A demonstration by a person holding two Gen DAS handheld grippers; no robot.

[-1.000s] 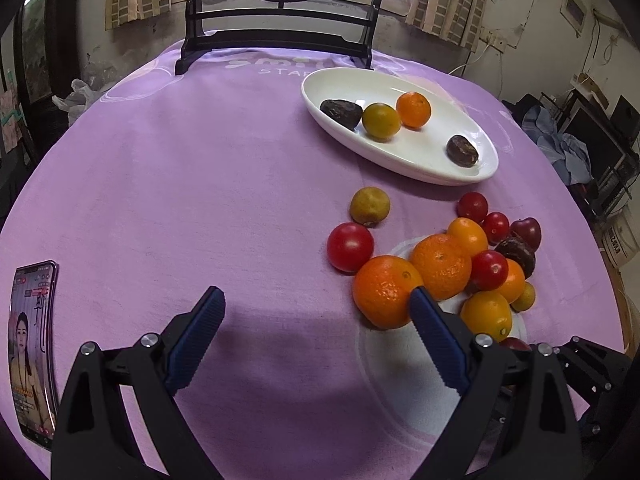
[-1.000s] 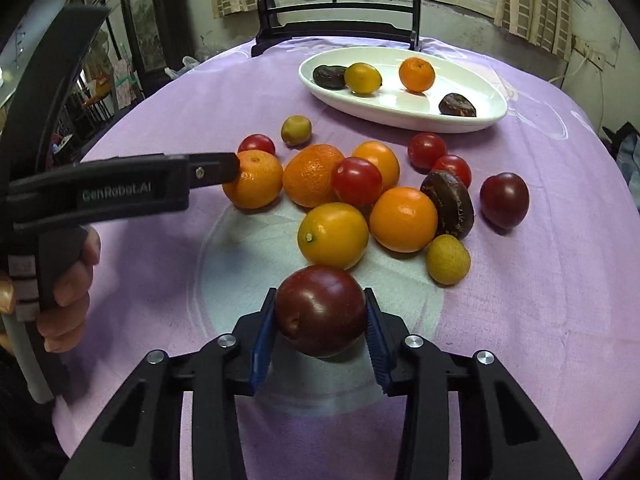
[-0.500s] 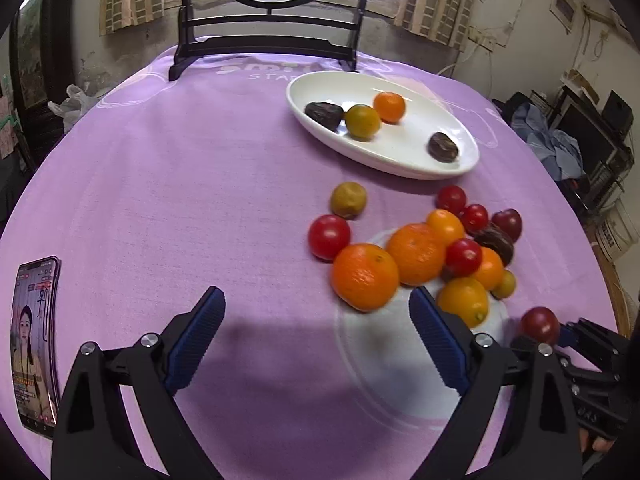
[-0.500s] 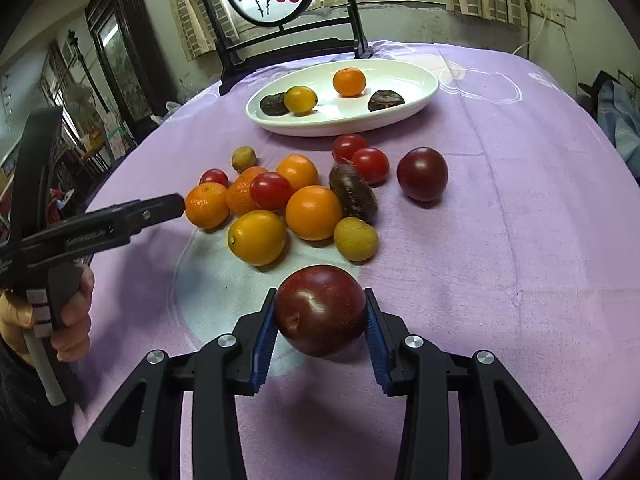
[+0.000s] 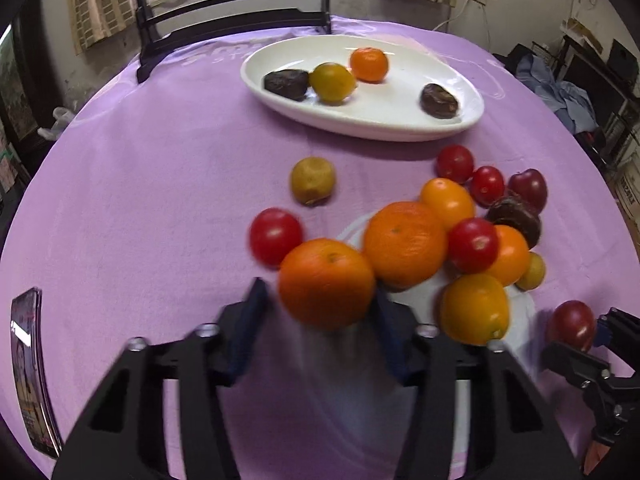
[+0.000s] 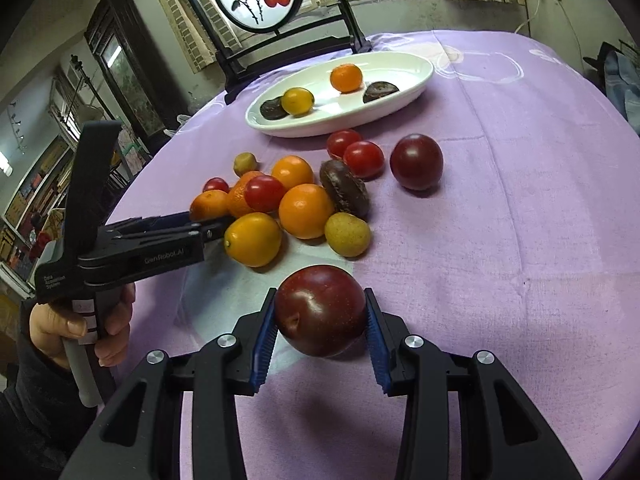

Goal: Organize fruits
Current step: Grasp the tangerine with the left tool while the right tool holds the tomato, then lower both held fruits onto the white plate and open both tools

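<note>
A: Any readable text?

B: Yes. "GenRobot.AI" is printed in grey on the side of the left gripper [image 6: 208,229], as seen from the right wrist view.

A: Anything else on it?

B: A small white label near its handle, three lines, reads roughly "Data Acquisition System". Tiny, so only partly sure.

A: Tablecloth [image 5: 160,184]?

B: White lettering near the far edge, too blurred to read. Phone [image 5: 30,376] screen text is also illegible.

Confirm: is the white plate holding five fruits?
No, the white plate holds four: one orange, one yellow and two dark fruits.
</note>
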